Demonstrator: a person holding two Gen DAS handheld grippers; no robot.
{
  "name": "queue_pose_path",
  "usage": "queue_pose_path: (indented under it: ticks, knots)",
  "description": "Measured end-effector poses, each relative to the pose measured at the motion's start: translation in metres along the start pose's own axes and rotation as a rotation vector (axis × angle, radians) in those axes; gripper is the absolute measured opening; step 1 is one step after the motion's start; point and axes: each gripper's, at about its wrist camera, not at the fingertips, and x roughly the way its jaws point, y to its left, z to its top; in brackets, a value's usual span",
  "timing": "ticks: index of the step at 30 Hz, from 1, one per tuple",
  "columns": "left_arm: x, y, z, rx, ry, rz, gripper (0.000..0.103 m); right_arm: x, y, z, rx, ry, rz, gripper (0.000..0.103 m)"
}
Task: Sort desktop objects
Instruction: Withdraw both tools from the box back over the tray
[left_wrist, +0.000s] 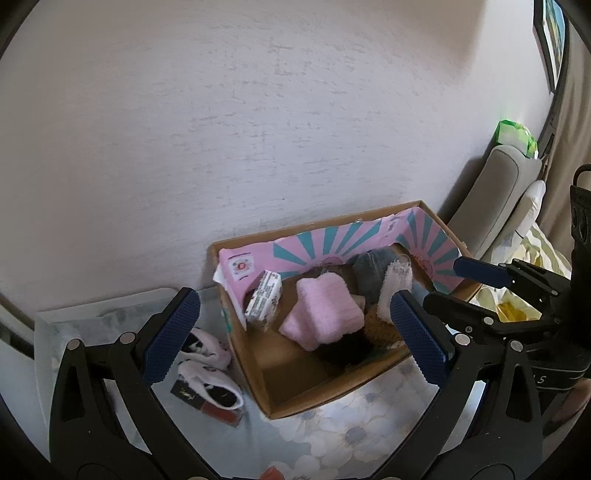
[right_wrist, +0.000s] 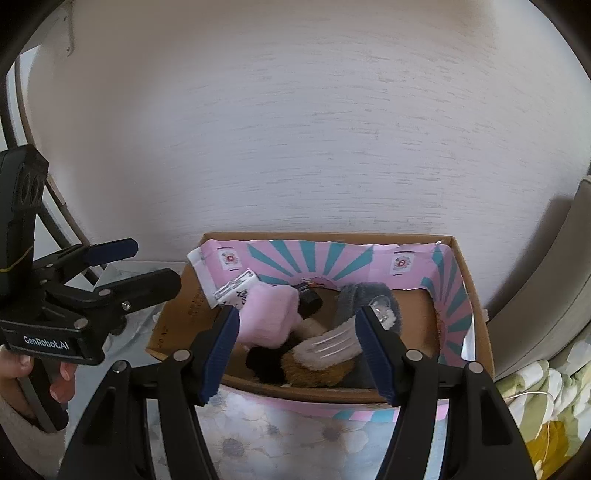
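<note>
Left wrist: left gripper (left_wrist: 295, 332) fingers wide apart, holding nothing

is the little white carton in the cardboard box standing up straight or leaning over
Leaning. The white carton is tilted against the pink liner at the cardboard box's left end, beside the pink sock.

A pale textured wall (left_wrist: 258, 129) is filling most of both views. A grey padded chair back (left_wrist: 495, 206) is standing to the right, with a green packet (left_wrist: 515, 134) sitting on top (possibly wipes, too blurred to tell). A dark-framed picture (left_wrist: 552, 40) is hanging at the upper right edge.
</note>
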Motion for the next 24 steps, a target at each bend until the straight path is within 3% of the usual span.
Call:
queue_pose_path:
  ticks: [10, 15, 19, 24]
  knots:
    - [-0.030, 0.019, -0.006, -0.007, -0.034, 0.051, 0.103, -0.005, 0.025, 0.003, -0.039, -0.010, 0.022, 0.061]
    - [-0.064, 0.043, -0.010, -0.013, -0.084, 0.146, 0.103, 0.000, 0.044, 0.012, -0.086, 0.027, 0.048, 0.061]
    - [-0.089, 0.067, -0.015, -0.031, -0.101, 0.214, 0.103, 0.005, 0.064, 0.026, -0.147, 0.050, 0.100, 0.061]
    - [-0.126, 0.106, -0.027, -0.061, -0.114, 0.270, 0.103, 0.016, 0.102, 0.046, -0.325, 0.098, 0.139, 0.061]
